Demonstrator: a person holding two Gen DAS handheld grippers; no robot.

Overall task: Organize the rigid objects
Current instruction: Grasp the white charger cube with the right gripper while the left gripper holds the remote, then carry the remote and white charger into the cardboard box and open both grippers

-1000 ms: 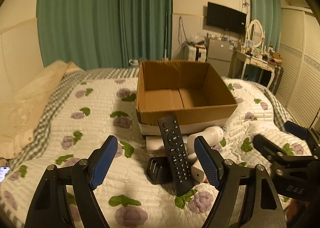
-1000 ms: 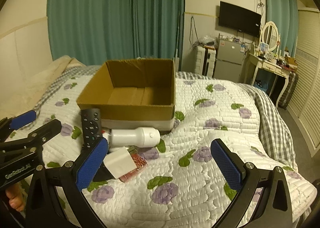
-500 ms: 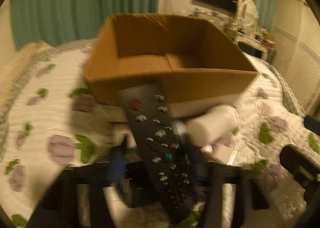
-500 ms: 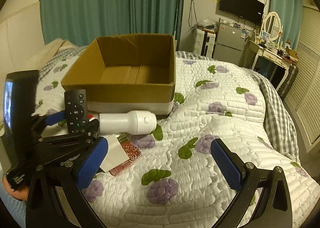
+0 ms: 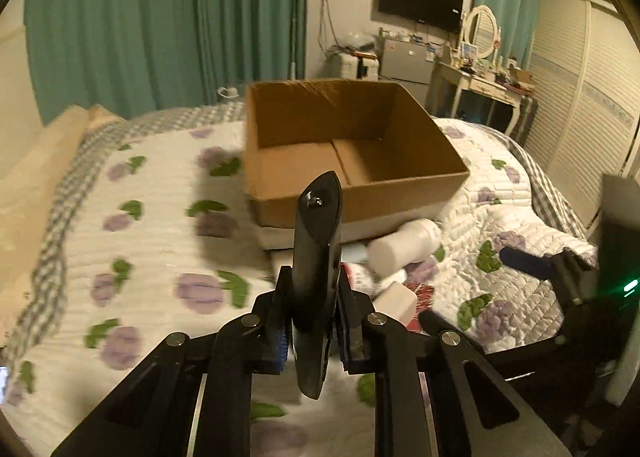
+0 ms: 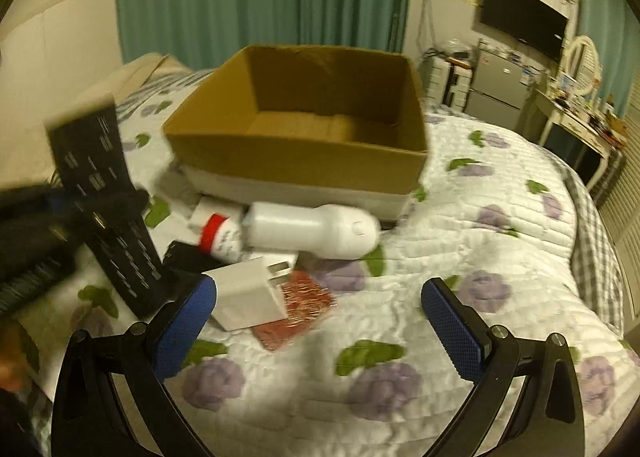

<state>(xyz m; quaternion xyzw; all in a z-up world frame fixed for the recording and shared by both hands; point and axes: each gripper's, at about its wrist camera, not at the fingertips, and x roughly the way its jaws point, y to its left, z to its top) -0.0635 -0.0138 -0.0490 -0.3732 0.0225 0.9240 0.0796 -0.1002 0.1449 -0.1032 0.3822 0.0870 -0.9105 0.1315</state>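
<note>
Left gripper (image 5: 312, 331): jaws narrow, clamped edge-on across the lower half of the black remote (image 5: 316, 257), which stands nearly upright and lifted off the bed, top end at 12 o'clock toward the cardboard box (image 5: 400, 185). Right gripper (image 6: 318, 321): jaws wide, holding nothing, hovering over the quilt (image 6: 480, 257).

Handling, as judged: remote is stiff, light, smooth plastic; held by the thin edges it could pivot about the pads, so a hold nearer mid-length would steady it (button face best left untouched). White bottle (image 6: 316, 231) lies on its side, round and slick, likely to roll; take it across the body. White charger plug (image 6: 250, 297) is a blocky cube with prongs toward 1 o'clock; grip the flat faces. Red card (image 6: 296, 315) is thin and flat against the soft quilt, the hardest to pinch.

Count in the right wrist view: remote 1, white bottle 1, red-banded small bottle (image 6: 222, 237) 1, charger plug 1, red card 1, black block (image 6: 188, 257) 1, box 1 (nothing seen on the part of its floor that shows). All loose items sit at 6 to 8 o'clock of the box, close against its near wall
</note>
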